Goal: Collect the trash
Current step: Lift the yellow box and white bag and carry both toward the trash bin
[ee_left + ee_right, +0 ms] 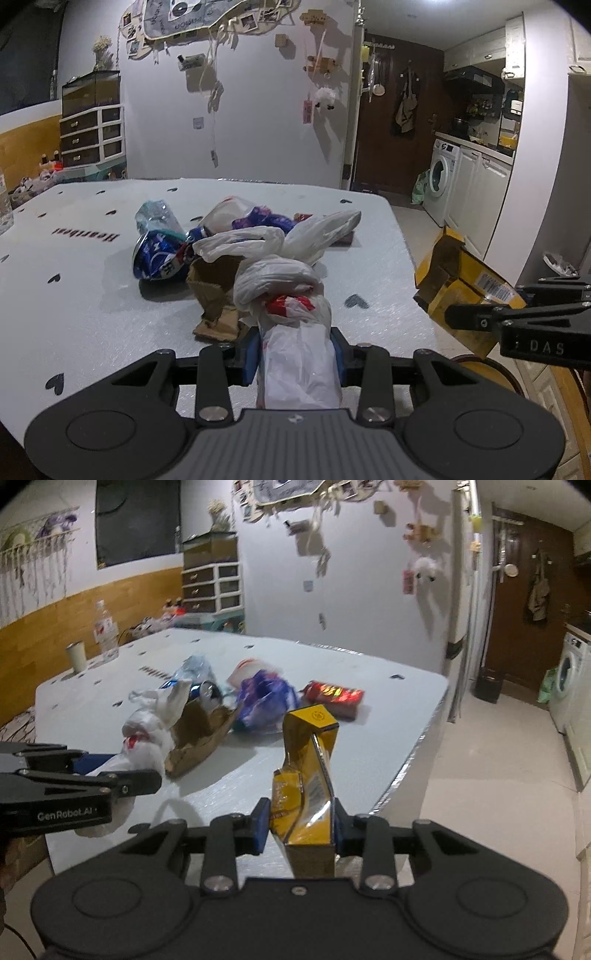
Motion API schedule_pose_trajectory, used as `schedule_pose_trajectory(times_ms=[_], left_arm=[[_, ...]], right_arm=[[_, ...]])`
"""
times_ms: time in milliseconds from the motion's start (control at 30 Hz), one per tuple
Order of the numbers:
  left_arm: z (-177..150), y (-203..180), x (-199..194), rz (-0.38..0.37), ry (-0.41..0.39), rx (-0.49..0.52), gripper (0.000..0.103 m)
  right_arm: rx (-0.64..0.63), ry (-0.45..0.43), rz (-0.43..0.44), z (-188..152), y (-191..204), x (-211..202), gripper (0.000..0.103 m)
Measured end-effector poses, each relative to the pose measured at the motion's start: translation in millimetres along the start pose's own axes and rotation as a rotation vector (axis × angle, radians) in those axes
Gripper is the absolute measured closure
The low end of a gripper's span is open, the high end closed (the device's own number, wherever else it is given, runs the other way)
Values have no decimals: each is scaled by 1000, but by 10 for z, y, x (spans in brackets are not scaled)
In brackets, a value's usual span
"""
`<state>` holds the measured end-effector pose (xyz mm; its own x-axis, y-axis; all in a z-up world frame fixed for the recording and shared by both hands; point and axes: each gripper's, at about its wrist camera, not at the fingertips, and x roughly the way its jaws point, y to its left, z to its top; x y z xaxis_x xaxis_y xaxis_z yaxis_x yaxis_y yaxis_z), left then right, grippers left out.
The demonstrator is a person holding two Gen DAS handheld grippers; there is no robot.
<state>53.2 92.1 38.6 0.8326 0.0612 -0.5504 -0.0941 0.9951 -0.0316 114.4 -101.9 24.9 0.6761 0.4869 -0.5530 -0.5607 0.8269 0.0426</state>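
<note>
My left gripper (295, 356) is shut on a knotted white plastic bag (284, 288) that rests on the white table (92, 314); from the right wrist it shows as the bag (147, 738) in the left gripper (122, 775). My right gripper (301, 825) is shut on a crushed yellow carton (306, 775), held upright above the table's near edge; the carton (458, 280) also shows at the right in the left wrist view. Loose trash lies mid-table: a blue can (159, 258), torn brown cardboard (214, 288), a purple wrapper (264, 698), a red snack packet (334, 694).
A crumpled clear bottle (157, 218) lies behind the can. A water bottle (105, 631) and a pale cup (75, 657) stand at the table's far left. Drawers (92, 136) sit by the wall; a washing machine (441, 181) stands to the right, beyond bare floor.
</note>
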Motion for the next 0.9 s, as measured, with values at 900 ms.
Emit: schedule_pose_trajectory(times_ms=[900], left_arm=[[56, -1620, 550, -209, 44, 163, 64]], right_arm=[[221, -27, -252, -680, -1471, -686, 69]])
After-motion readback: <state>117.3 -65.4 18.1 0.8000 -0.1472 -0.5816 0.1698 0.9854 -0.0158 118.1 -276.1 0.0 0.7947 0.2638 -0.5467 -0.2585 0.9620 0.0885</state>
